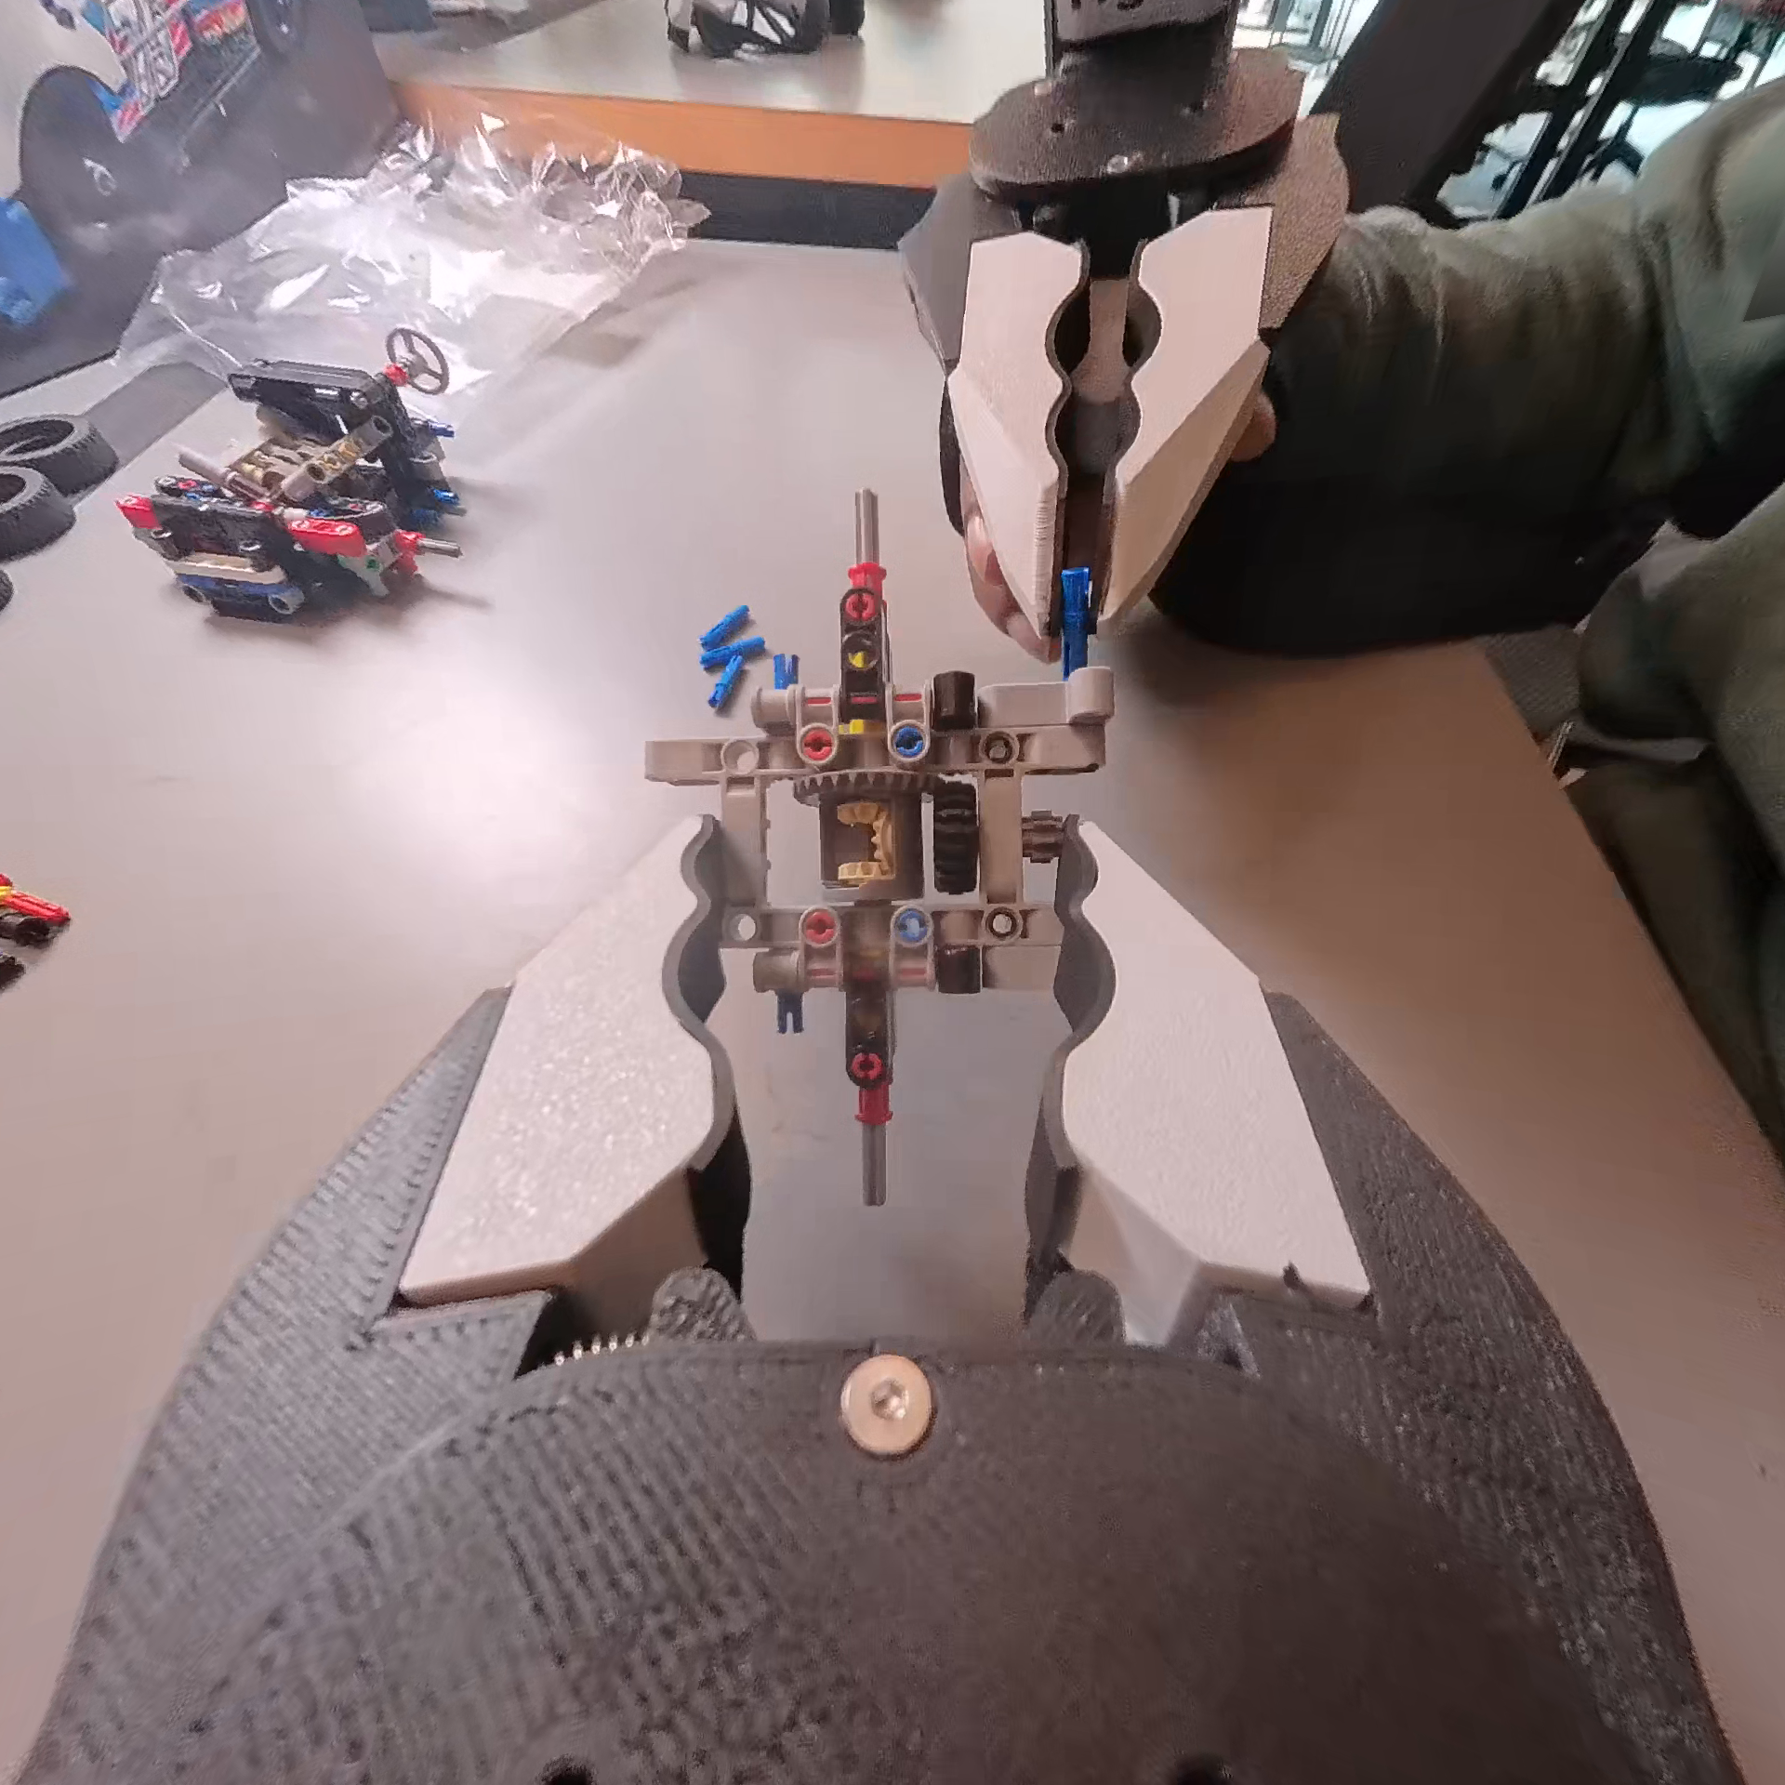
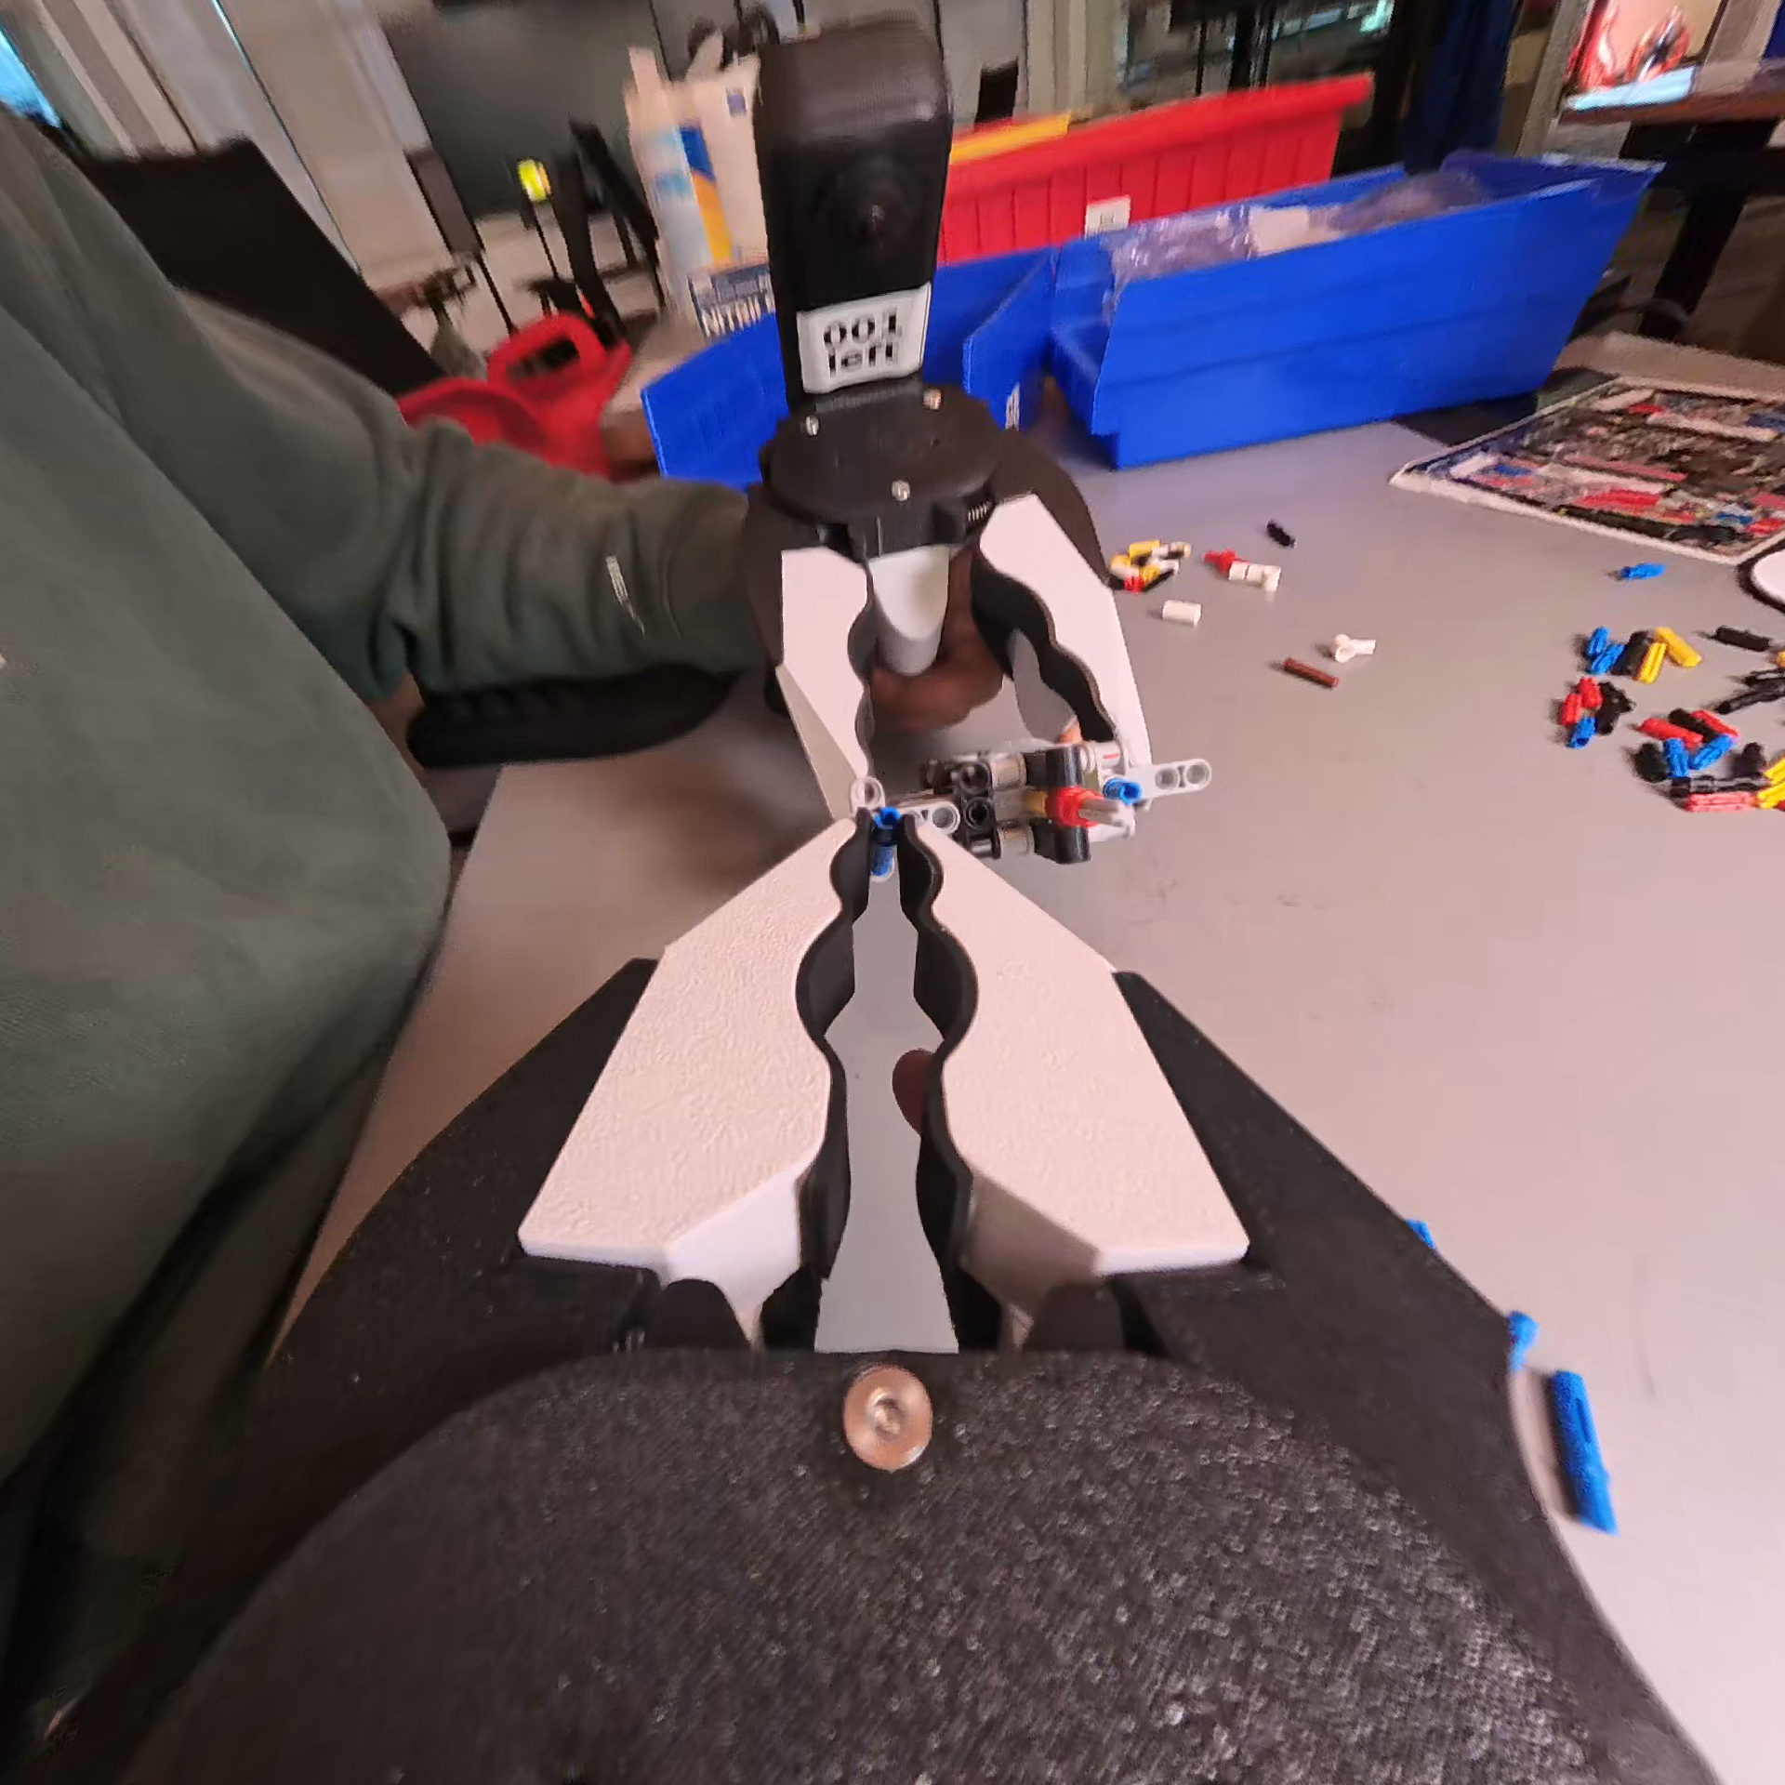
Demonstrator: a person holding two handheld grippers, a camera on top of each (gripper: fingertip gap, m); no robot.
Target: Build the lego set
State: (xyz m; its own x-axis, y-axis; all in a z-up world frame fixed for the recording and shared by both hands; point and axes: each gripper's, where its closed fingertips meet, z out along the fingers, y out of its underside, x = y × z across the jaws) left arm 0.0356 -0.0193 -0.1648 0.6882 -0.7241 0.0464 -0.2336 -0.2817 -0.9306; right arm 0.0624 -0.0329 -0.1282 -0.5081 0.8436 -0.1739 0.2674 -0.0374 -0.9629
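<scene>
My left gripper is shut on a grey gear assembly, a frame with gears, red and blue pins and a long axle; its pads press on the frame's two sides. In the right wrist view the left gripper holds the assembly just above the table. My right gripper is shut on a small blue pin. In the left wrist view the right gripper holds the pin upright, its lower end at the hole of the assembly's far right grey corner piece.
Several loose blue pins lie beyond the assembly. A partly built toy car, tyres and a plastic bag are far left. Loose pins, a booklet and blue bins are on the right wrist view's right side. About 5 cm separates my left fingertips from my right.
</scene>
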